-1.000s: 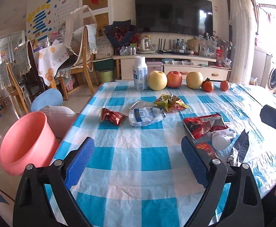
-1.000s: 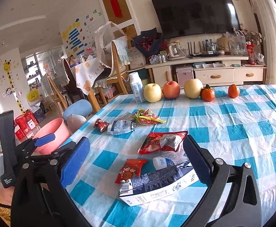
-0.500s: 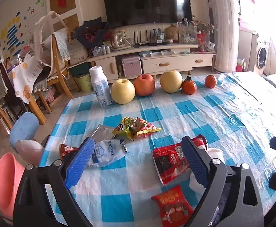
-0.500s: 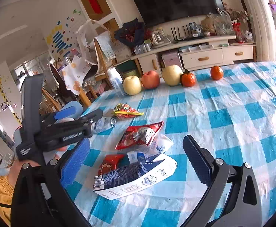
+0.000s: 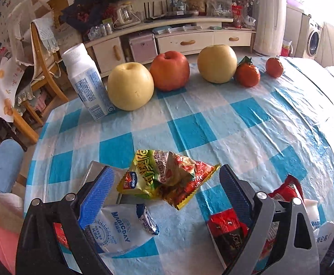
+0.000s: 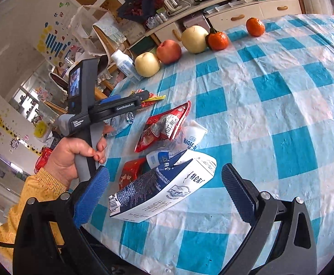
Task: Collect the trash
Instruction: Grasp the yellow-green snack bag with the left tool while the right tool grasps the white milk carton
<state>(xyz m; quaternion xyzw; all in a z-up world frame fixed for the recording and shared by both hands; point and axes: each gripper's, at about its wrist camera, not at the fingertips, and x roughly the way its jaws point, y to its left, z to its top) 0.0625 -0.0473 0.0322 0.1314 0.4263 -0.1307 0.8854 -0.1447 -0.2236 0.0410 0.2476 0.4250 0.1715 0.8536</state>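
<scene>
Nearby, white pouch [image 5: 111, 226] reads "MAGICDAY"; yellow wrapper [image 5: 144, 178] badge reads "SEAMILD".

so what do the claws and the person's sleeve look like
Each claw, left and right, has black arms with silver screws and ribbed blue pads. Seen from the right wrist camera, the left unit has a grey and black handle with small white lettering and a small lit screen. The sleeve is mustard yellow with a gathered cuff.

wrappers [image 5: 167, 178] crowd near cloth, fruit row [image 5: 169, 71] beyond
</scene>
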